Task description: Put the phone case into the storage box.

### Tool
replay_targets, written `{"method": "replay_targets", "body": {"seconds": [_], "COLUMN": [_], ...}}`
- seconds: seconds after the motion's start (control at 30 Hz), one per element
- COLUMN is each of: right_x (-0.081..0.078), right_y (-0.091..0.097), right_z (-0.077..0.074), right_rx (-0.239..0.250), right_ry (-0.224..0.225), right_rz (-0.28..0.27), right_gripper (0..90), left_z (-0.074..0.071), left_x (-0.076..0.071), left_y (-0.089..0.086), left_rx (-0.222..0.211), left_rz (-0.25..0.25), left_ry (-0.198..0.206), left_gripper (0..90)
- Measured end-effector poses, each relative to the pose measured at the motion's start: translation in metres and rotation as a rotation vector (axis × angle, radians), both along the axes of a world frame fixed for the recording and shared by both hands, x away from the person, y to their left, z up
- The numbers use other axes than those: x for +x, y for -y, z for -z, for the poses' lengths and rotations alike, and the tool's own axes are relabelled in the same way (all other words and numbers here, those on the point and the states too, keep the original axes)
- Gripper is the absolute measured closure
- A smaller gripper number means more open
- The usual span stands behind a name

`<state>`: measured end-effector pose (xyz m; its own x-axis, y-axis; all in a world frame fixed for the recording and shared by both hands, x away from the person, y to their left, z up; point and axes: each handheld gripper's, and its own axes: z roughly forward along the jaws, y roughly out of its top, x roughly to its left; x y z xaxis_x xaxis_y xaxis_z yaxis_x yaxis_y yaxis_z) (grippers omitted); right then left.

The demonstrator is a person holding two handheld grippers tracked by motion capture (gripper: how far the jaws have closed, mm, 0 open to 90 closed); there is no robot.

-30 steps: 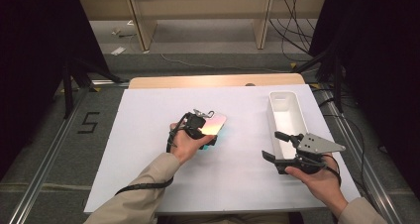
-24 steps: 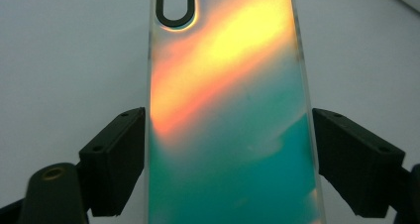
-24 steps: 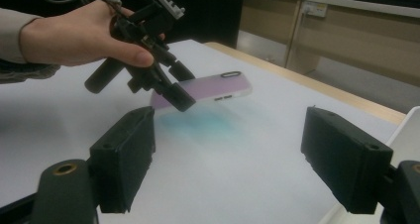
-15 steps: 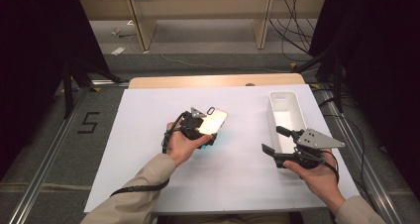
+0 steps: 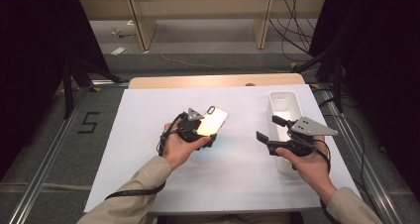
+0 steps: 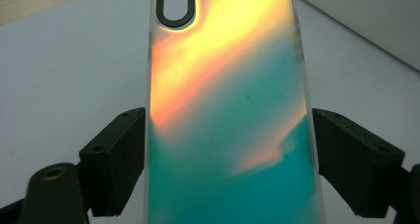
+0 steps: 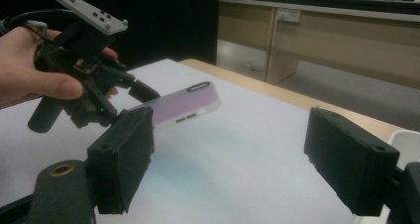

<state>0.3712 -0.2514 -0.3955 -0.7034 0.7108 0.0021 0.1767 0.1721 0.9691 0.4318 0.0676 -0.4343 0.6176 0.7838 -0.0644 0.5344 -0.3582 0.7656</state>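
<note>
Tongs on the left [image 5: 205, 130] hold a phone case [image 5: 213, 121] by its two long edges: in the left gripper view the black pads [image 6: 116, 159] sit against either side of the case [image 6: 228, 115] at its lower half, jaws standing wide because the case is wide. Iridescent back faces the camera, orange near the top and teal lower down, with the oval camera cutout [image 6: 174, 5] at the far end. Long axis runs straight out from the left tongs, away from the hand, so the free end with the cutout is what sticks out. Case is off the bench [image 5: 148, 115], carried in the air above its middle, roughly level with a slight upward tilt toward the far end, as the right gripper view shows [image 7: 181, 107]. Right tongs [image 5: 270, 132] are empty, and their jaws have just been opening a little with nothing between them; the pads [image 7: 121, 154] stand well apart in the right gripper view. From the right tongs the case lies to the left and slightly ahead, its side edge with the button slots turned toward them. White bin [image 5: 287, 102] sits on the bench just beyond the right hand, well apart from the case. My read: the case probably goes to the bin, so its long axis should line up with the bin's, either carried across or handed over.
</note>
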Motion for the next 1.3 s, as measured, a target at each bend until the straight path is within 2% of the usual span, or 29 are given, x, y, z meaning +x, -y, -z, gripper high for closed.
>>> {"method": "replay_targets", "body": {"seconds": [0.23, 0.6, 0.93, 1.3], "right_x": [0.013, 0.036, 0.05, 0.061], "right_y": [-0.02, -0.041, -0.051, -0.063], "right_z": [-0.004, -0.003, -0.001, 0.005], "right_rx": [0.005, 0.012, 0.028, 0.009], "right_ry": [-0.016, -0.046, -0.075, -0.115], "right_rz": [-0.006, 0.01, 0.016, 0.017], "right_gripper": [19.1, 19.1, 19.2, 19.1], "left_z": [-0.003, -0.006, -0.007, -0.008], "left_x": [-0.008, -0.016, -0.022, -0.029], "left_y": [0.0, 0.003, 0.008, 0.016], "left_rx": [-0.023, -0.028, -0.029, -0.03], "left_rz": [0.018, 0.038, 0.06, 0.088], "left_ry": [0.011, 0.024, 0.024, 0.037], "left_gripper": [16.7, 16.7, 16.7, 16.8]}}
